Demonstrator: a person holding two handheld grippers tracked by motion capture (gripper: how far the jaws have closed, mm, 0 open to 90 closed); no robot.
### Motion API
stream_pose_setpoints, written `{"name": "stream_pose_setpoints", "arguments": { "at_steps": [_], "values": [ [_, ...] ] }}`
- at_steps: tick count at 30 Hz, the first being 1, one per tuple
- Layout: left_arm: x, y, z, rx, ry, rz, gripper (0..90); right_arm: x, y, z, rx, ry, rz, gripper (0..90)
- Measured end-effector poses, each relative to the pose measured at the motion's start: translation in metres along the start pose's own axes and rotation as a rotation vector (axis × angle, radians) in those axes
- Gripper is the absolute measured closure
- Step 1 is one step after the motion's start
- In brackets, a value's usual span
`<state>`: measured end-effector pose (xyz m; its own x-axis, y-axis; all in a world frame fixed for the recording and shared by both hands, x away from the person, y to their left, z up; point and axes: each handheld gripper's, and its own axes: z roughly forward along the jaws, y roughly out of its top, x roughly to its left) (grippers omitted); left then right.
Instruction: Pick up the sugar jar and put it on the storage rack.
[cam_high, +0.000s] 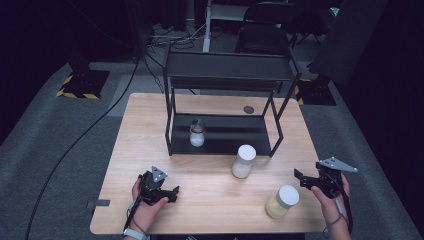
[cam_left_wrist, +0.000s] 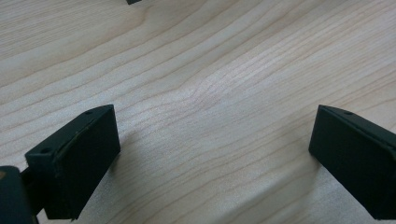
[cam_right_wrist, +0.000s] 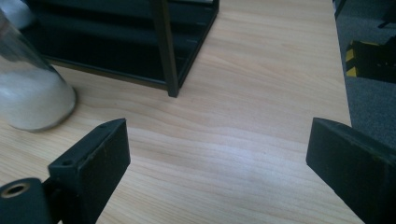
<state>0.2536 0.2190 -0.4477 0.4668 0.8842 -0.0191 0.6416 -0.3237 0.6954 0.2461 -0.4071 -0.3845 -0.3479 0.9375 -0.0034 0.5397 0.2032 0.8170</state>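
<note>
A black two-tier rack (cam_high: 227, 70) stands at the back of the wooden table (cam_high: 210, 197). A small glass jar (cam_high: 197, 133) with white contents sits on its lower shelf. In front of the rack stands a white-lidded jar of white powder (cam_high: 244, 161), whose base is at the left of the right gripper view (cam_right_wrist: 28, 95). A white-lidded jar of yellow contents (cam_high: 282, 201) stands at the front right. My left gripper (cam_high: 173, 194) rests low at the front left, open over bare wood (cam_left_wrist: 215, 116). My right gripper (cam_high: 301, 179) hangs open at the table's right edge, its jaws (cam_right_wrist: 219, 126) holding nothing.
A small dark disc (cam_high: 248, 109) lies on the table behind the rack's right side. The rack's front right leg (cam_right_wrist: 164, 51) stands ahead of my right gripper. Grey carpet, cables (cam_high: 75, 140) and yellow-striped stand bases (cam_high: 82, 84) surround the table.
</note>
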Motion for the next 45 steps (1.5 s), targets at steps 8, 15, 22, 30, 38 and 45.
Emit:
{"name": "stream_pose_setpoints", "arguments": {
  "at_steps": [8, 15, 22, 30, 38, 45],
  "values": [
    [0.0, 0.0, 0.0, 0.0, 0.001, -0.001, 1.9, 0.002, 0.008, -0.014, -0.035, 0.049, 0.028, 6.2],
    [0.0, 0.0, 0.0, 0.0, 0.001, -0.001, 1.9, 0.005, 0.018, -0.025, -0.05, 0.068, 0.054, 6.1],
    [0.0, 0.0, 0.0, 0.001, 0.001, 0.0, 1.9, 0.012, 0.027, -0.027, -0.051, 0.07, 0.052, 6.1],
    [0.0, 0.0, 0.0, 0.001, 0.002, -0.001, 1.9, 0.027, 0.041, -0.026, -0.043, 0.089, 0.029, 6.1],
    [0.0, 0.0, 0.0, 0.001, 0.002, 0.0, 1.9, 0.045, 0.056, -0.026, -0.049, 0.11, 0.01, 6.0],
    [0.0, 0.0, 0.0, 0.001, 0.002, 0.0, 1.9, 0.061, 0.066, -0.023, -0.056, 0.128, -0.015, 5.3]
  ]
}}
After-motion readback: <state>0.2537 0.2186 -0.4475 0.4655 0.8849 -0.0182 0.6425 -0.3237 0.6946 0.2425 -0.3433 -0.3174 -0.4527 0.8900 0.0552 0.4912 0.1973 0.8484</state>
